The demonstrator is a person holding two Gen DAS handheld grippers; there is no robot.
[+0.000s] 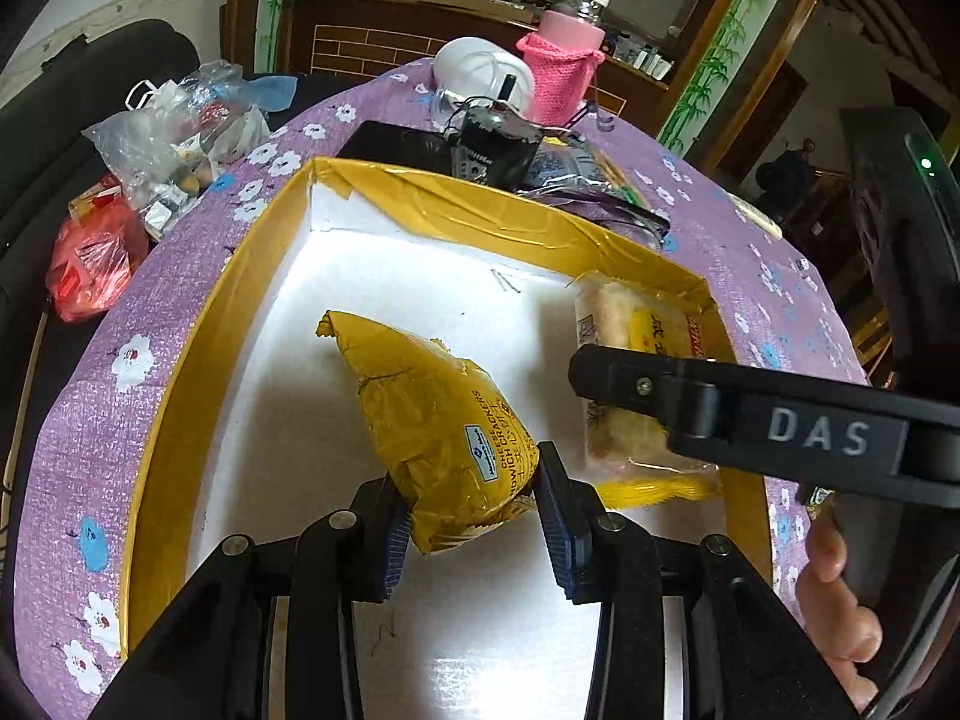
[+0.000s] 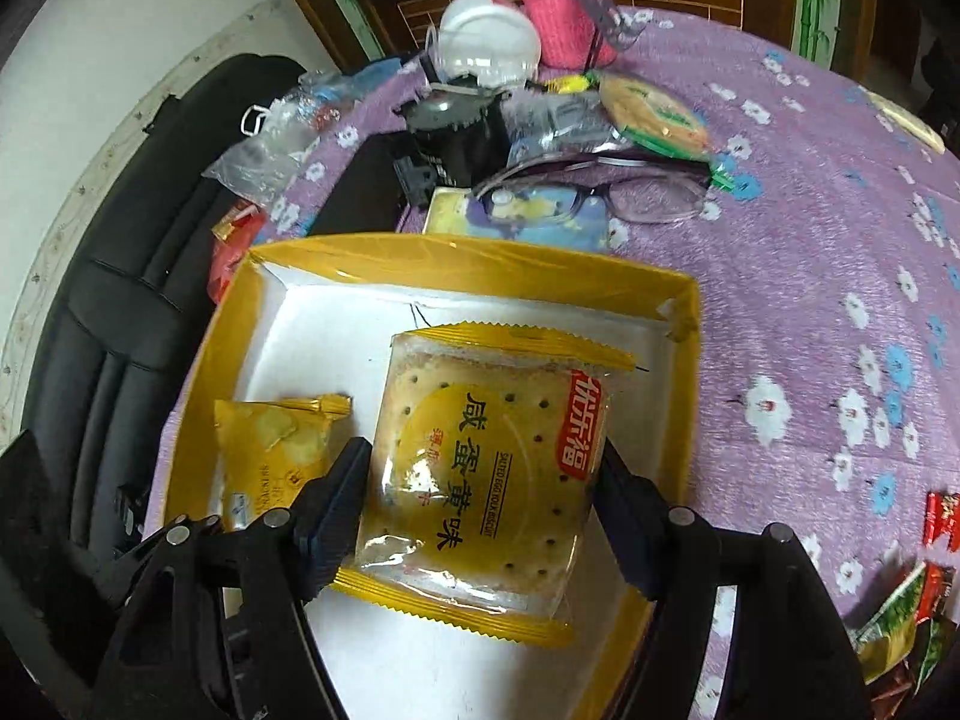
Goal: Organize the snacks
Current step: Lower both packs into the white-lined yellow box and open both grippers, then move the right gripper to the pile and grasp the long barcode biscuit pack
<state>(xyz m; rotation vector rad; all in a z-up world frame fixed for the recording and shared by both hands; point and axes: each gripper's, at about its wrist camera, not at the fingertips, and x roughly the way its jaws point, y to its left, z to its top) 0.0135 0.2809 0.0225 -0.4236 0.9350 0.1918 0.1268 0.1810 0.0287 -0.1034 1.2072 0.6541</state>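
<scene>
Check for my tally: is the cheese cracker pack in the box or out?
In: cheese cracker pack is over the box floor, between left gripper pads.

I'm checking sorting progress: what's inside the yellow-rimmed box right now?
Two snacks over the white floor of the box: a yellow cheese cracker pack in the left gripper and a salted egg yolk biscuit pack in the right gripper. The floor beneath them is hidden.

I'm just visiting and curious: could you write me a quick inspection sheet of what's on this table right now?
Surface: round table, purple flowered cloth.
Job's things: yellow-rimmed box; cheese cracker pack; salted egg yolk biscuit pack; more snack packets at the cloth's edge.
Clutter: glasses, pink knitted bottle, plastic bags.
Grippers: left gripper holds the cracker pack; right gripper holds the biscuit pack.
Cables: nothing seen.
Surroundings: black sofa, wooden cabinet.
</scene>
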